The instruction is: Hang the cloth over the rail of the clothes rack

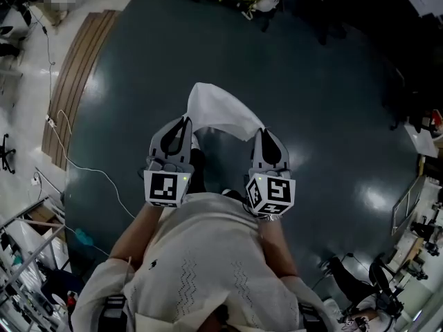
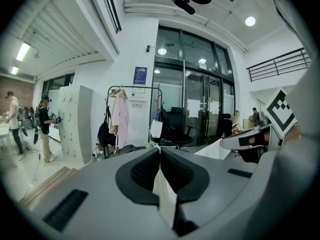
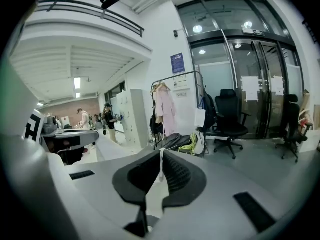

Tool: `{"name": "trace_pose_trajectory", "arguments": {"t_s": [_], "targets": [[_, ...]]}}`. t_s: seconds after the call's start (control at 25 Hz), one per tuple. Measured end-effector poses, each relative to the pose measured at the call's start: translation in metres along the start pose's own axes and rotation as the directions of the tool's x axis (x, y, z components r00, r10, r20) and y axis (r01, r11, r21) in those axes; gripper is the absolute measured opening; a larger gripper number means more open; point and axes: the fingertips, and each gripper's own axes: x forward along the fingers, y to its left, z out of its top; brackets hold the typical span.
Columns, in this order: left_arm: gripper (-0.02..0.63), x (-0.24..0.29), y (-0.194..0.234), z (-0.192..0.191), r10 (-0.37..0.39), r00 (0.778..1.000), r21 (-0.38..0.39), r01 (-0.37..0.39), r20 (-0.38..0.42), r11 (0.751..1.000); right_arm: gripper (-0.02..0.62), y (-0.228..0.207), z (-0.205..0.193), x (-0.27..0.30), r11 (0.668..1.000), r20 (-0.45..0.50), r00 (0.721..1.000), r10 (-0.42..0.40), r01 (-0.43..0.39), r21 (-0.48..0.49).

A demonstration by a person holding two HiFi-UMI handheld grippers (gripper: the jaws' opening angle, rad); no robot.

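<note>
A white cloth (image 1: 216, 113) hangs stretched between my two grippers above the dark floor. My left gripper (image 1: 184, 121) is shut on one corner; its own view shows a strip of the cloth (image 2: 163, 193) pinched between the dark pads. My right gripper (image 1: 264, 133) is shut on the other corner, with a thin fold of the cloth (image 3: 161, 168) between its jaws. The clothes rack (image 2: 134, 119) stands far ahead by the glass doors, with a pink garment on it. The right gripper view shows the rack (image 3: 175, 104) too, well away from both grippers.
Dark grey floor (image 1: 311, 95) spreads ahead. Wooden boards (image 1: 76, 81) and a white cable (image 1: 83, 164) lie at the left. Bags and a yellow-green item (image 3: 187, 143) sit at the rack's foot, office chairs (image 3: 231, 121) beside it. People (image 2: 44, 129) stand at the far left by lockers.
</note>
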Motion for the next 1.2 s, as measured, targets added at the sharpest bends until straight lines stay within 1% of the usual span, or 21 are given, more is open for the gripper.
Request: {"name": "trace_pose_trajectory", "arguments": {"t_s": [0.12,0.2,0.36,0.48,0.76,0.88,1.0,1.2], "targets": [[0.018,0.028,0.033,0.007,-0.03,1.0,0.009,0.03,-0.008,1.0,0.029,0.011,0.015,0.034,1.0,-0.01,1.0,-0.024,0.024,0.004],[0.018,0.042,0.056,0.015,-0.039,0.999,0.014,0.039,0.006,0.999,0.029,0.021,0.027,0.053,1.0,-0.002,1.0,-0.03,0.03,-0.002],[0.018,0.062,0.099,0.031,-0.028,0.999,0.005,0.028,0.045,1.0,0.029,0.04,0.046,0.087,0.999,0.0,0.999,-0.033,0.033,-0.034],[0.018,0.07,0.122,0.037,-0.016,0.998,-0.017,0.018,0.067,1.0,0.029,0.045,0.054,0.101,0.998,0.004,0.999,-0.053,0.053,-0.038],[0.018,0.079,0.144,0.041,-0.005,0.996,-0.041,0.009,0.092,0.999,0.029,0.05,0.07,0.123,0.997,0.015,0.998,-0.06,0.06,-0.051],[0.018,0.078,0.151,0.041,-0.002,0.996,-0.046,0.006,0.089,0.999,0.029,0.059,0.077,0.133,0.997,0.022,0.999,-0.035,0.036,-0.061],[0.018,0.077,0.158,0.041,0.017,0.996,-0.035,-0.014,0.09,0.999,0.029,0.064,0.082,0.145,0.997,0.028,1.0,-0.002,0.004,-0.078],[0.018,0.079,0.178,0.05,0.068,0.991,-0.039,-0.064,0.112,0.997,0.029,0.06,0.098,0.174,0.997,0.065,0.998,0.014,-0.009,-0.076]]}}
